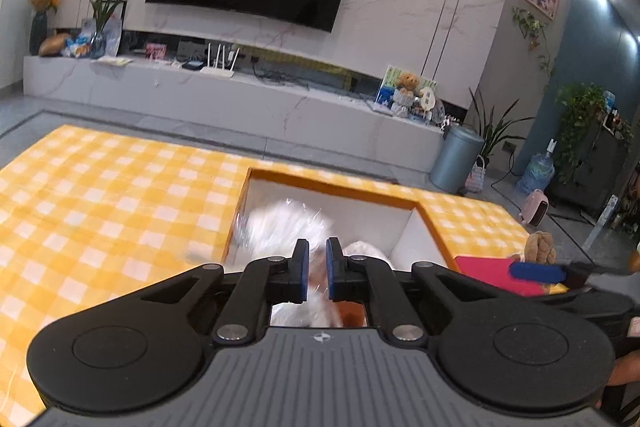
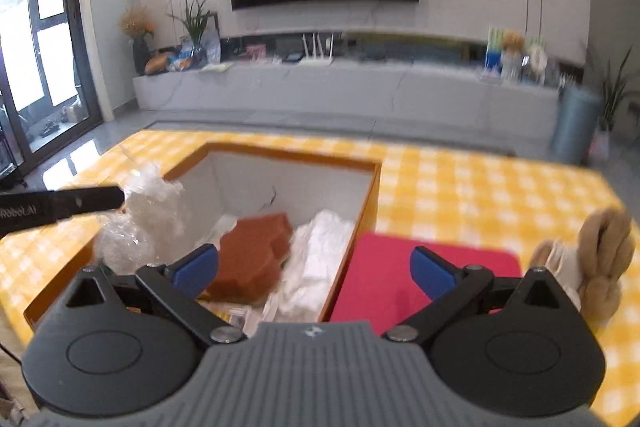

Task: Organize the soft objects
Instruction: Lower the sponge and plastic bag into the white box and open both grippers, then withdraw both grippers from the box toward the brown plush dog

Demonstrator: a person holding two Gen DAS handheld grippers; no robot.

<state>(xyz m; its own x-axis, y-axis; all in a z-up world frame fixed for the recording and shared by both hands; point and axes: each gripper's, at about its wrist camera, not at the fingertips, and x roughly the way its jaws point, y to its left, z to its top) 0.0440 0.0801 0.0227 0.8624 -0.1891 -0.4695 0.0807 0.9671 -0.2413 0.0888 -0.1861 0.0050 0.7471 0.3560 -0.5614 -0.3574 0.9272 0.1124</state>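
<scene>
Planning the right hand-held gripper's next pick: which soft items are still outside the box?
Two: the flat pink pad just right of the orange box, and the tan knotted plush at the table's right edge. The brown sponge is inside.

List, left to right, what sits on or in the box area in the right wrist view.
Crinkly clear plastic bag held over the box's left rim → brown puzzle-shaped sponge inside the orange-edged box → white soft wrapped bundle → flat red pad → tan knotted plush.
</scene>
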